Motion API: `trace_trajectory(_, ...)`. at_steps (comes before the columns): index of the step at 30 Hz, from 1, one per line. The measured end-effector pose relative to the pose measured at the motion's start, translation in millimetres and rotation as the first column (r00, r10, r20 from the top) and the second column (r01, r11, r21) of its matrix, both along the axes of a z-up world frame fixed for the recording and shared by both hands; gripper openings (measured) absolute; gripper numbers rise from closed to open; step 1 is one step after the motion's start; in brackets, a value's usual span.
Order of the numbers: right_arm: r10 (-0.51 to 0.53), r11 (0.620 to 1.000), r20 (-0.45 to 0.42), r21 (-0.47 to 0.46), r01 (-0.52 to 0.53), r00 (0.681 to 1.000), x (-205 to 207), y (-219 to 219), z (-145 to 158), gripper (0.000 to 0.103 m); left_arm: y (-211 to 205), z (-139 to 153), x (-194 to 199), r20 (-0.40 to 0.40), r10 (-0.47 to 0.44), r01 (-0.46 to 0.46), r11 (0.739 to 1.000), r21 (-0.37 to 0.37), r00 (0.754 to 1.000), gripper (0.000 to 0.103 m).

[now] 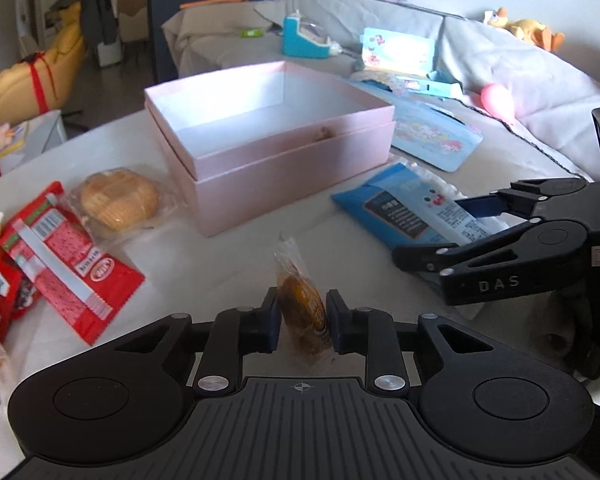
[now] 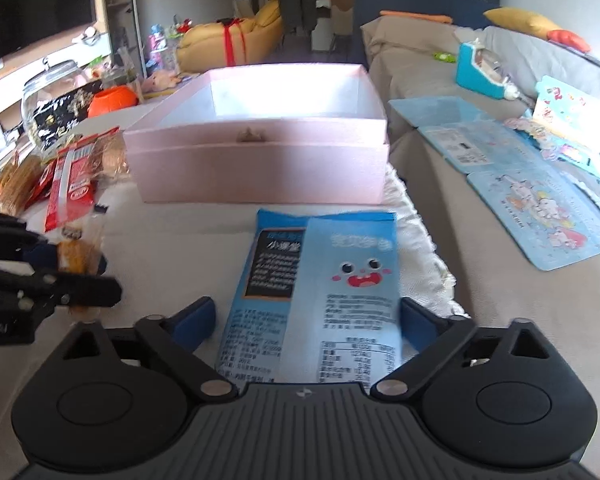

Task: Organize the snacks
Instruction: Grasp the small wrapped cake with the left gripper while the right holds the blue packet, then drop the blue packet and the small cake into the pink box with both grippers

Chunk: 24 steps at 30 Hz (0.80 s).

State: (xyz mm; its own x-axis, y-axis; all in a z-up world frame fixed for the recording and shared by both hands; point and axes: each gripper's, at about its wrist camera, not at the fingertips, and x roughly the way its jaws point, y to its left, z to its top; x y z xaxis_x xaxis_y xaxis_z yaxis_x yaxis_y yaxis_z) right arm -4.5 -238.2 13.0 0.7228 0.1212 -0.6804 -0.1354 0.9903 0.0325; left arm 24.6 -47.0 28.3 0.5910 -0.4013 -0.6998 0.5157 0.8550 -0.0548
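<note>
The left tool [image 1: 303, 316] pinches a small wrapped snack [image 1: 304, 308] just above the desk [image 1: 228, 272]; it looks light and crinkly, best held mid-body. The right tool [image 2: 306, 318] straddles the blue packet [image 2: 320, 280], spread wide (soft, likely slippery film). The pink box [image 1: 268, 148] looks empty.

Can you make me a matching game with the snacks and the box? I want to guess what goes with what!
Things:
1. small brown snack
2. blue packet
3. pink box
4. red packet

States:
A. open, nothing seen inside
B. pinched in the left gripper
C. lying flat beside a wrapped bun
D. between the right gripper's wide jaws

Pairs: 1-B, 2-D, 3-A, 4-C
</note>
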Motion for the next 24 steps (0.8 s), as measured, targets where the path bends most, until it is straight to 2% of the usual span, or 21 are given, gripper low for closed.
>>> trace_trajectory(2, 0.015, 1.000, 0.004, 0.006, -0.015, 1.000, -2, -1, 5, 0.079, 4, 6, -3, 0.019, 0.009, -0.009, 1.000, -0.024, 1.000, 0.024)
trace_trajectory(5, 0.041, 0.998, 0.042, 0.044, -0.042, 0.998, -10, -5, 22, 0.078, 13, 21, -9, 0.056, 0.024, -0.019, 0.996, -0.086, 0.998, 0.024)
trace_trajectory(9, 0.039, 0.996, 0.186, 0.066, -0.052, 0.982, -21, -12, 64, 0.078, 22, 50, -1, 0.111, 0.037, -0.019, 0.988, -0.154, 0.993, 0.024)
trace_trajectory(12, 0.029, 0.996, 0.282, 0.070, -0.051, 0.959, -6, -14, 103, 0.078, 20, 86, 26, 0.199, 0.052, -0.009, 0.977, -0.212, 0.979, 0.024)
trace_trajectory(13, 0.027, 0.996, 0.302, 0.070, -0.050, 0.953, 5, -14, 114, 0.079, 19, 97, 42, 0.215, 0.059, -0.002, 0.968, -0.252, 0.975, 0.024)
trace_trajectory(14, 0.018, 0.996, 0.318, 0.074, -0.044, 0.948, 19, -12, 125, 0.083, 18, 103, 59, 0.196, 0.060, 0.000, 0.956, -0.293, 0.979, 0.025)
trace_trajectory(15, 0.003, 0.995, 0.324, 0.092, -0.034, 0.946, 36, -12, 133, 0.088, 18, 104, 81, 0.140, 0.054, -0.005, 0.943, -0.332, 0.989, 0.027)
trace_trajectory(16, -0.005, 0.992, 0.316, 0.124, -0.036, 0.949, 57, -12, 140, 0.092, 19, 100, 104, 0.065, 0.050, -0.024, 0.933, -0.359, 0.997, 0.027)
trace_trajectory(17, 0.005, 0.988, 0.291, 0.145, -0.049, 0.957, 76, -12, 142, 0.092, 21, 92, 124, 0.001, 0.066, -0.061, 0.925, -0.375, 0.998, 0.027)
trace_trajectory(18, 0.033, 0.985, 0.235, 0.157, -0.071, 0.971, 100, -9, 142, 0.092, 25, 86, 134, -0.020, 0.094, -0.094, 0.925, -0.369, 0.995, 0.028)
trace_trajectory(21, 0.008, 0.987, 0.112, 0.159, -0.026, 0.994, 141, -4, 128, 0.091, 43, 72, 142, -0.013, 0.162, -0.156, 0.926, -0.344, 0.987, 0.029)
trace_trajectory(24, -0.016, 0.992, 0.119, 0.124, 0.001, 0.993, 137, -2, 115, 0.091, 72, 60, 145, 0.002, 0.244, -0.230, 0.914, -0.334, 0.970, 0.029)
